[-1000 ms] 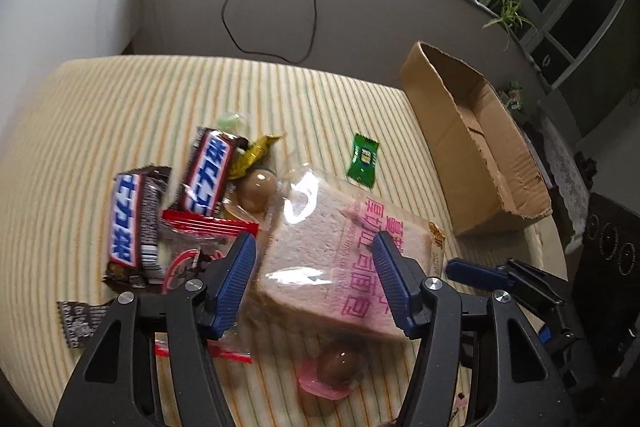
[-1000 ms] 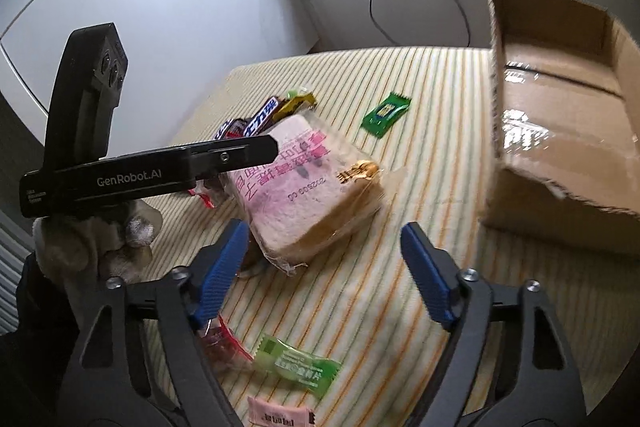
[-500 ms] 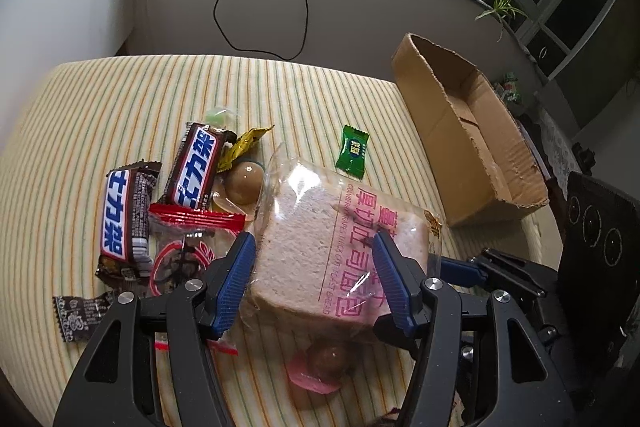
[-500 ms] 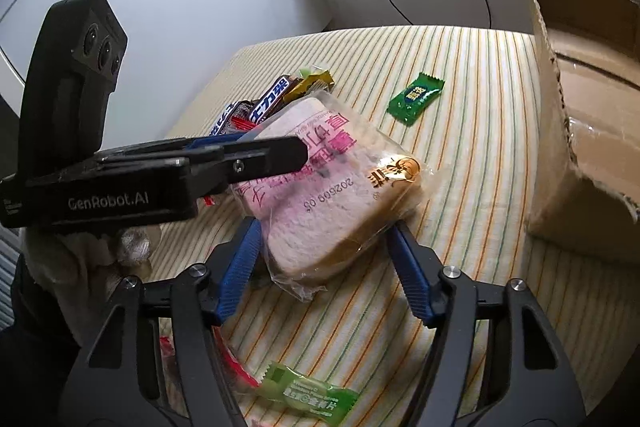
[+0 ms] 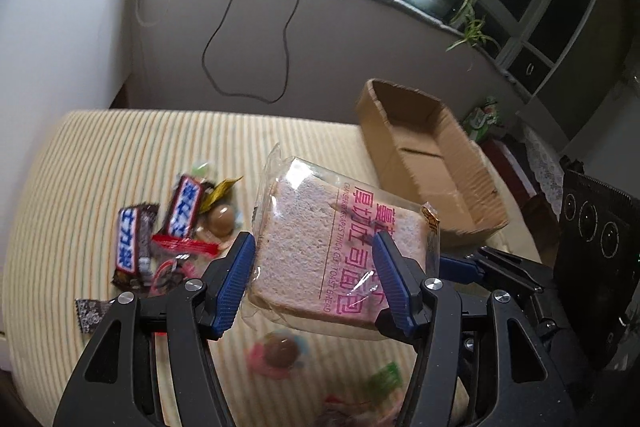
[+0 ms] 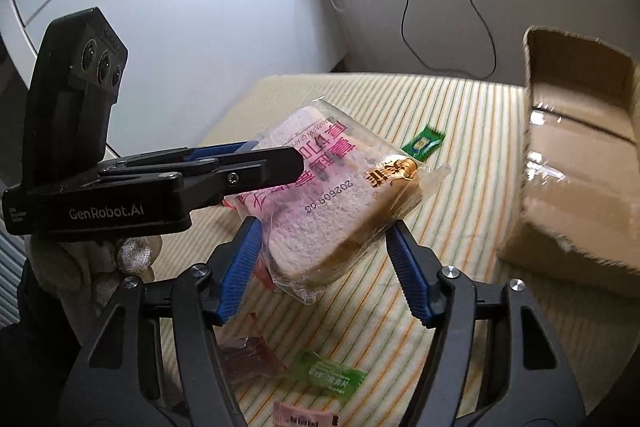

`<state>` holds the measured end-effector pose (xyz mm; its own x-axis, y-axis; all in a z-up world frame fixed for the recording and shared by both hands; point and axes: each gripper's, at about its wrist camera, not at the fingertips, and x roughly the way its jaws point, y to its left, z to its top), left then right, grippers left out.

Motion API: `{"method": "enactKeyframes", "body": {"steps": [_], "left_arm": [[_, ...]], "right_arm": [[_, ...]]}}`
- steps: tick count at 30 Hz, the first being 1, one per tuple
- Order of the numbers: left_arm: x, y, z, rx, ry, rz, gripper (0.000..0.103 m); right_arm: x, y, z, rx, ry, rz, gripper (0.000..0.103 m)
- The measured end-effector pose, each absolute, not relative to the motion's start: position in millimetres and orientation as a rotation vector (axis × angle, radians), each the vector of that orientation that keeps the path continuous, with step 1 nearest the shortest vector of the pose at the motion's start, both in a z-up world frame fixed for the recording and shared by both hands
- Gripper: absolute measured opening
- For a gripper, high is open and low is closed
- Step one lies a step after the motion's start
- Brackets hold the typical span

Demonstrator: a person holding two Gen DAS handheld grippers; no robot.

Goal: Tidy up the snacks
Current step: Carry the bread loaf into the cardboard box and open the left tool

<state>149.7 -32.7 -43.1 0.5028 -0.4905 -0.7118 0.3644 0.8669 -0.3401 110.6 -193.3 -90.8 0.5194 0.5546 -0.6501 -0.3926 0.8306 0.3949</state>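
Caught mid-carry: held the toast bread packet (image 5: 344, 251) aloft above the striped tablecloth (image 5: 120, 155), short of the open cardboard box (image 5: 420, 155) and not yet over its rim. Gripped it with the left gripper (image 5: 312, 243), jaws closed against the two flat sides of the packet. Flanked its lower corner with the right gripper (image 6: 323, 229) as well, blue pads pressed to the wrapper on both sides as far as the right wrist view showed, so apparently clamped on too.

Judged as the first snack on its way to the box. Called next for a sideways swing toward the box, a lowering past the near wall, then release by both grippers together, gently, to spare the soft slice from crushing.

Showed clear, crinkly, glossy film with pink lettering around a thick, square, spongy slice with a tan crust. Looked stiff and matte on the corrugated box walls, ragged along one torn edge, shiny with tape inside. Left on the cloth below: two slick brown Snickers bars (image 5: 184, 211), a round brown egg-like snack (image 5: 222, 217), a small green candy (image 6: 423, 142), and a pale green sachet (image 6: 328, 379); blurred beyond telling nearer the left camera.
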Motion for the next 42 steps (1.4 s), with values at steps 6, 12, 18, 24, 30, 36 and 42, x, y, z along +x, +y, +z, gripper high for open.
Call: {"method": "enactKeyframes", "body": {"steps": [6, 12, 18, 24, 30, 36, 42], "left_arm": [[153.6, -66.7, -30.2, -0.153, 0.881, -0.552, 0.059], [160.6, -105.8, -17.6, -0.14, 0.858, -0.589, 0.059], [173.7, -148.4, -18.4, -0.123, 0.872, -0.625, 0.059], [180.4, -184.2, -22.4, -0.099, 0.894, -0.647, 0.059], [183.3, -203.2, -31.7, -0.083, 0.926, -0.657, 0.059], [181.7, -211.1, -43.2, -0.068, 0.968, -0.662, 0.059], [179.4, -215.8, -43.5, -0.053, 0.983, -0.676, 0.059]], "right_arm": [[101.2, -227.3, -73.4, 0.207, 0.814, 0.546, 0.068], [97.6, -266.4, -58.3, 0.188, 0.778, 0.507, 0.068], [114.0, -297.8, -66.5, 0.164, 0.762, 0.459, 0.068], [128.7, -328.2, -78.1, 0.156, 0.785, 0.429, 0.068], [134.2, -354.6, -86.1, 0.153, 0.807, 0.429, 0.068], [144.1, -363.4, -103.8, 0.131, 0.853, 0.442, 0.068], [145.3, -366.0, -112.6, 0.109, 0.871, 0.429, 0.069]]}}
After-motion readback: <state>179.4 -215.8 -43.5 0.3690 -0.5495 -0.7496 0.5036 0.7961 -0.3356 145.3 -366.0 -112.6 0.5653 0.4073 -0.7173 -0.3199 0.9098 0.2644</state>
